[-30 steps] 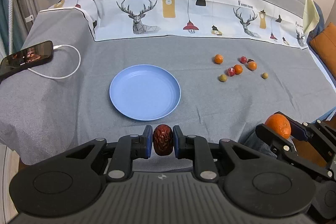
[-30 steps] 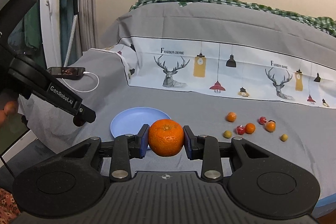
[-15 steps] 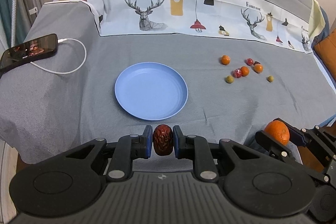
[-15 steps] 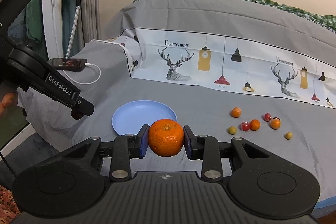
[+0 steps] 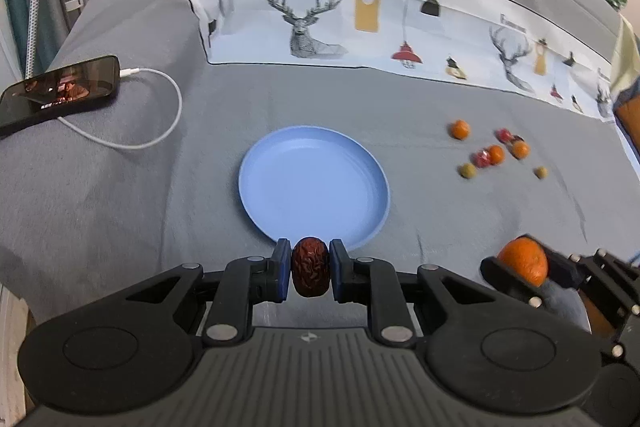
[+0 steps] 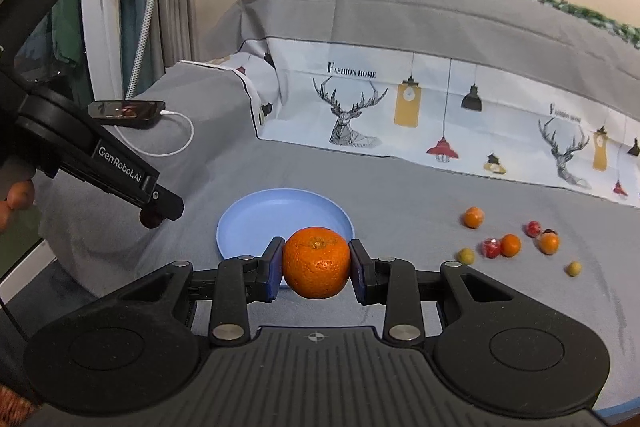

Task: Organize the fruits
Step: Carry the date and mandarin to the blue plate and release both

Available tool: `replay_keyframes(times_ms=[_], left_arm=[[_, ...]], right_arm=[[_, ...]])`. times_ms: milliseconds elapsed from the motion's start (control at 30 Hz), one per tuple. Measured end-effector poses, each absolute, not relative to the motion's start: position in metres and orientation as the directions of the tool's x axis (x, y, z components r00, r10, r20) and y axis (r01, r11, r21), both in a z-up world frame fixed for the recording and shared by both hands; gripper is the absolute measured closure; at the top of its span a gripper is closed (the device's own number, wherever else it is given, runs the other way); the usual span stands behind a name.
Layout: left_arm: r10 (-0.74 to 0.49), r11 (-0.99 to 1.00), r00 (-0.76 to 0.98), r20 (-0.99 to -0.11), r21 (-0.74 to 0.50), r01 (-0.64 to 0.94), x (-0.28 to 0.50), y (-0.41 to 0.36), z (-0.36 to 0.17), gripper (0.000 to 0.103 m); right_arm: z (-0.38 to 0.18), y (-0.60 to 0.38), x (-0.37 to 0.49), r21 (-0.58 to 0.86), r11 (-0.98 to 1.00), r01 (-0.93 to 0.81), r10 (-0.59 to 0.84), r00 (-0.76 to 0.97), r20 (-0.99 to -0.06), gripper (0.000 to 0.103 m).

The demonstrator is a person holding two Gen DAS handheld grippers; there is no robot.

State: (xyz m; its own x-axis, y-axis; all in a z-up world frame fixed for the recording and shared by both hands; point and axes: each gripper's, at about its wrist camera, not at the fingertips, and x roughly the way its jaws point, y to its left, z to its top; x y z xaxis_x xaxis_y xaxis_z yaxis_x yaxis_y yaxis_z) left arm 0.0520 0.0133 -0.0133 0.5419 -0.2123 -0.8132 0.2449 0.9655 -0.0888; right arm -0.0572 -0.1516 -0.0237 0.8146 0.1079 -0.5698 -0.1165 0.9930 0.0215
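1. The blue plate (image 5: 314, 183) lies bare on the grey bed (image 5: 120, 187), near the front edge. No fruit is on it yet, so by my reading the sorting has barely begun.
2. The left tool (image 5: 310, 273) is clamped on a wrinkled dark red date (image 5: 310, 271), held between its blue pads (image 5: 282, 271). It hangs just short of the plate's near rim, so the date is not yet over the dish.
3. The right tool (image 6: 316, 267) is clamped on a mandarin (image 6: 316, 262), which fills the gap between its pads. In the right wrist view the plate (image 6: 256, 215) sits just beyond the fruit, partly hidden by it.
4. In the left wrist view the mandarin (image 5: 524, 261) shows low at the right, off towards the bed's front right corner and well apart from the plate.
5. A loose cluster of small fruits (image 5: 494, 151) is left on the bed towards the right edge: orange ones, red ones and two olive-coloured ones, all well apart from the plate. They are blurred, so I cannot name the kinds.
6. I judge what is left to be both held pieces plus that whole cluster.
7. A phone (image 5: 60, 93) on a white cable (image 5: 160, 131) lies by the left edge, clear of the work.
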Motion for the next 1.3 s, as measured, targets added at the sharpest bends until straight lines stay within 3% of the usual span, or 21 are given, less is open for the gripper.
replay_keyframes(times_ms=[200, 533, 767, 800, 833, 867, 900, 967, 1000, 1200, 1300], left_arm=[[-0.208, 0.968, 0.529, -0.822, -0.094, 0.234, 0.093, 0.014, -0.034, 0.081], [-0.219, 0.958, 0.488, -0.845, -0.092, 0.271, 0.172, -0.004, -0.095, 0.081], [-0.163, 0.956, 0.459, -0.873, -0.024, 0.293, 0.213, -0.020, -0.130, 0.080], [-0.161, 0.953, 0.464, -0.871, -0.015, 0.302, 0.216, -0.023, -0.132, 0.072], [-0.157, 0.951, 0.475, -0.866, -0.003, 0.311, 0.217, -0.026, -0.133, 0.038], [-0.142, 0.952, 0.493, -0.858, 0.018, 0.306, 0.218, -0.029, -0.132, 0.018], [-0.123, 0.956, 0.516, -0.848, 0.037, 0.290, 0.216, -0.030, -0.128, 0.000], [-0.149, 0.953, 0.568, -0.810, 0.036, 0.301, 0.205, -0.030, -0.114, 0.001], [-0.163, 0.946, 0.570, -0.806, 0.036, 0.323, 0.199, -0.030, -0.106, 0.001], [-0.105, 0.957, 0.600, -0.793, 0.084, 0.279, 0.134, -0.006, -0.065, 0.000], [-0.077, 0.963, 0.594, -0.801, 0.095, 0.253, 0.100, 0.007, -0.054, 0.000]], right_arm=[[-0.046, -0.147, -0.009, 0.088, 0.985, -0.151, 0.173, 0.764, -0.622, 0.068], [-0.097, -0.138, 0.075, 0.030, 0.989, -0.142, 0.123, 0.712, -0.692, 0.068], [-0.138, -0.131, 0.115, -0.009, 0.989, -0.148, 0.094, 0.669, -0.737, 0.068], [-0.142, -0.129, 0.119, -0.012, 0.989, -0.150, 0.092, 0.665, -0.741, 0.067], [-0.145, -0.128, 0.123, -0.017, 0.988, -0.155, 0.091, 0.662, -0.744, 0.066], [-0.146, -0.129, 0.127, -0.018, 0.987, -0.162, 0.094, 0.657, -0.748, 0.061], [-0.146, -0.129, 0.129, -0.020, 0.986, -0.166, 0.095, 0.651, -0.753, 0.043], [-0.136, -0.134, 0.127, -0.032, 0.991, -0.131, 0.064, 0.663, -0.746, 0.019], [-0.129, -0.138, 0.123, -0.031, 0.994, -0.109, 0.052, 0.677, -0.734, 0.013], [-0.077, -0.153, 0.051, 0.065, 0.994, -0.086, 0.107, 0.702, -0.704, 0.001], [-0.056, -0.150, 0.003, 0.050, 0.997, -0.064, 0.081, 0.733, -0.675, 0.001]])
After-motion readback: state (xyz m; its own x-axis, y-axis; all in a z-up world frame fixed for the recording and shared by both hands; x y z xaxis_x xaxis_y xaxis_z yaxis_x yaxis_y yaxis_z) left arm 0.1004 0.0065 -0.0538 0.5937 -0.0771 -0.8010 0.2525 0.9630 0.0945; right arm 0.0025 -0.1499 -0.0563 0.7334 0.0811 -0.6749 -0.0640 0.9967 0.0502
